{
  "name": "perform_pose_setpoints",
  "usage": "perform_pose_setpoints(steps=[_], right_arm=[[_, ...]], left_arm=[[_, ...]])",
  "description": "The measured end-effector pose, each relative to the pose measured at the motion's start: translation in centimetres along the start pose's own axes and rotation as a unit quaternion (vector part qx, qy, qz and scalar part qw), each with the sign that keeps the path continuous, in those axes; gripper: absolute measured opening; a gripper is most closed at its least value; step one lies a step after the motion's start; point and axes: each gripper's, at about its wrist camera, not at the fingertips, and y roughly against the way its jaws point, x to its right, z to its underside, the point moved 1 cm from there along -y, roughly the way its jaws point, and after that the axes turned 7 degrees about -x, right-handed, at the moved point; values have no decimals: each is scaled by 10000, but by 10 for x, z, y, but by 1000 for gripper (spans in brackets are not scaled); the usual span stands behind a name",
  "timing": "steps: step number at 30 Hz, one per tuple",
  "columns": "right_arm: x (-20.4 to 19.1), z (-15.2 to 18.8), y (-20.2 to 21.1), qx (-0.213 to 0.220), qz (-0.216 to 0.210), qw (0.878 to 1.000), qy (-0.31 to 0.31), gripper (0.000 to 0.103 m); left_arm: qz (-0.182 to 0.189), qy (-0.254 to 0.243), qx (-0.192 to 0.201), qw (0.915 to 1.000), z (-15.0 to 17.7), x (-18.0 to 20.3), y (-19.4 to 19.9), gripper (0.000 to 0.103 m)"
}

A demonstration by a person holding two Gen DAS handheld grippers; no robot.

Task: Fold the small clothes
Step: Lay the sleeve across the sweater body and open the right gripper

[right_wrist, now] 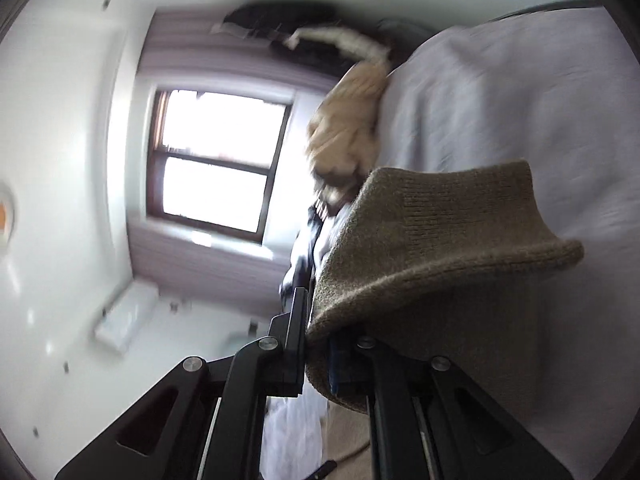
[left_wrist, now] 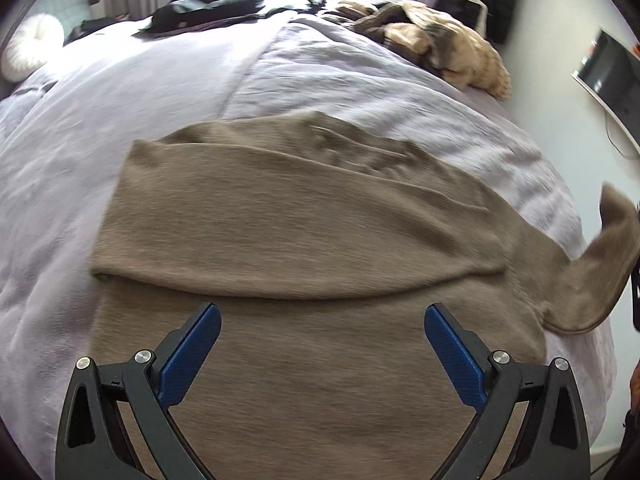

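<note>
A taupe knit sweater (left_wrist: 288, 232) lies flat on the pale lilac bed cover (left_wrist: 120, 112), one sleeve folded across its body. My left gripper (left_wrist: 322, 320) hovers over the sweater's near part, open, its blue pads (left_wrist: 192, 356) wide apart with nothing between them. The other sleeve (left_wrist: 600, 272) rises off the bed at the right edge of the left wrist view. In the rolled, blurred right wrist view my right gripper (right_wrist: 316, 332) is shut on that sleeve's ribbed cuff (right_wrist: 440, 240), which drapes over the fingers.
Dark clothes (left_wrist: 204, 8) and a heap of tan and cream garments (left_wrist: 440, 40) lie at the bed's far side. A white round cushion (left_wrist: 28, 52) sits far left, a wall screen (left_wrist: 608, 72) right. A window (right_wrist: 216, 160) shows in the right wrist view.
</note>
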Motion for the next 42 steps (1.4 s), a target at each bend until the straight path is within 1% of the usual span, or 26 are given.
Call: perform_pose_setpoints(steps=[2, 4, 5, 8, 13, 14, 15, 17, 18, 20, 21, 22, 24, 25, 26, 28, 30, 32, 34, 35, 37, 38, 39, 40, 41, 42], right_arm=[[-22, 16, -45, -512, 100, 9978, 418, 9], [-38, 39, -92, -1040, 248, 9913, 773, 9], [-45, 56, -123, -1396, 348, 9850, 955, 9], [-48, 102, -187, -2112, 634, 9676, 1232, 9], [-22, 157, -257, -2916, 1275, 9379, 1380, 10], [-16, 163, -263, -2988, 1387, 9345, 1348, 13], [-9, 167, -269, -3045, 1555, 9311, 1270, 14], [3, 168, -271, -3070, 1703, 9307, 1025, 15], [12, 167, -266, -3026, 1722, 9330, 914, 20], [24, 158, -251, -2766, 1612, 9458, 551, 54], [26, 153, -242, -2652, 1499, 9516, 414, 57], [29, 148, -236, -2488, 1420, 9578, 249, 57], [31, 139, -226, -2169, 1530, 9640, 157, 55], [29, 135, -222, -2023, 1600, 9660, 191, 37], [26, 130, -226, -1947, 1700, 9656, 297, 11], [14, 129, -237, -2068, 1677, 9620, 606, 9], [-11, 140, -250, -2316, 1670, 9507, 1209, 9], [-35, 164, -271, -2726, 1732, 9238, 2057, 9], [-46, 193, -286, -3117, 1770, 8992, 2509, 9], [-49, 203, -291, -3301, 1866, 8845, 2717, 13], [-51, 229, -305, -3622, 2171, 8492, 3172, 15], [-51, 237, -307, -3729, 2278, 8363, 3312, 20], [-53, 246, -297, -3805, 2339, 8272, 3410, 22], [-52, 251, -289, -3858, 2343, 8227, 3456, 29], [-53, 253, -284, -3871, 2335, 8217, 3470, 35], [-55, 252, -278, -3845, 2315, 8251, 3431, 37]], left_arm=[[-69, 88, 60, 9999, -3, -15, 2, 102], [-146, 165, 115, 9997, -6, -29, 4, 102], [-180, 219, 135, 9995, -8, -37, 5, 102], [-238, 394, 175, 9988, -9, -60, 7, 102], [-334, 615, 240, 9973, -10, -93, 10, 102], [-339, 641, 252, 9970, -10, -97, 11, 102], [-338, 664, 263, 9969, -10, -102, 11, 102], [-333, 708, 297, 9965, -11, -111, 11, 102], [-326, 721, 314, 9964, -12, -115, 11, 102], [-291, 738, 347, 9962, -13, -121, 11, 102], [-268, 746, 362, 9962, -13, -124, 11, 102], [-250, 751, 370, 9962, -14, -125, 11, 102], [-218, 759, 387, 9961, -13, -130, 13, 102], [-204, 771, 396, 9960, -13, -133, 13, 102], [-196, 787, 405, 9959, -12, -135, 15, 102], [-172, 821, 442, 9955, -11, -140, 18, 102], [-176, 851, 478, 9951, -10, -146, 21, 102], [-170, 885, 512, 9946, -9, -152, 23, 102], [-173, 898, 525, 9944, -10, -156, 25, 102], [-191, 897, 527, 9944, -10, -158, 25, 102], [-215, 890, 523, 9944, -9, -161, 26, 102], [-206, 886, 515, 9945, -9, -161, 25, 102], [-194, 877, 508, 9947, -9, -161, 25, 102], [-176, 858, 495, 9949, -10, -160, 25, 102], [-154, 840, 480, 9952, -10, -159, 24, 102], [-124, 815, 459, 9955, -11, -157, 23, 102]])
